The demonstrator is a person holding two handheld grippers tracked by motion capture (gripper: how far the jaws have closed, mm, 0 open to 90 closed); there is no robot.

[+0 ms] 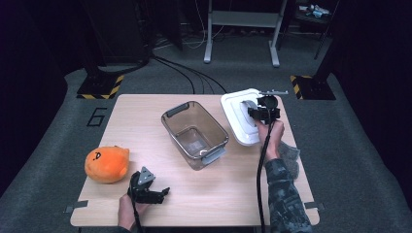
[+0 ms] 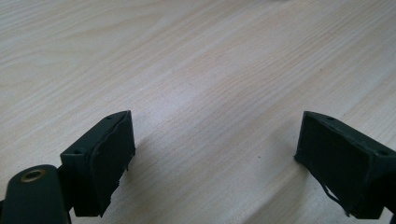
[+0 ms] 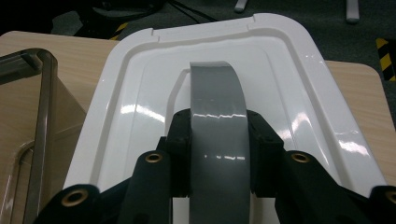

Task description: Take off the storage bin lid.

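Currently right tool [image 3: 218,154] clenched on grey handle [image 3: 217,100] of white lid [image 1: 238,116], far right table corner; left tool [image 2: 215,158] released. Risk: lid probably swings, clipping clear bin [image 1: 195,133].

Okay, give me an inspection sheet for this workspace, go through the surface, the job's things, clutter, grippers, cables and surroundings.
Surface: light wooden table, bare between the items.
Job's things: white lid with grey handle lies flat at the table's far right; clear container stands open beside it, apparently empty.
Clutter: orange plush toy at the near left; grey cloth at the right edge.
Grippers: right gripper shut on the grey handle; left gripper open above bare wood.
Cables: one trails from each gripper; black cables run across the floor beyond the table.
Surroundings: grey carpet, yellow-black striped bases, a grey metal stand.
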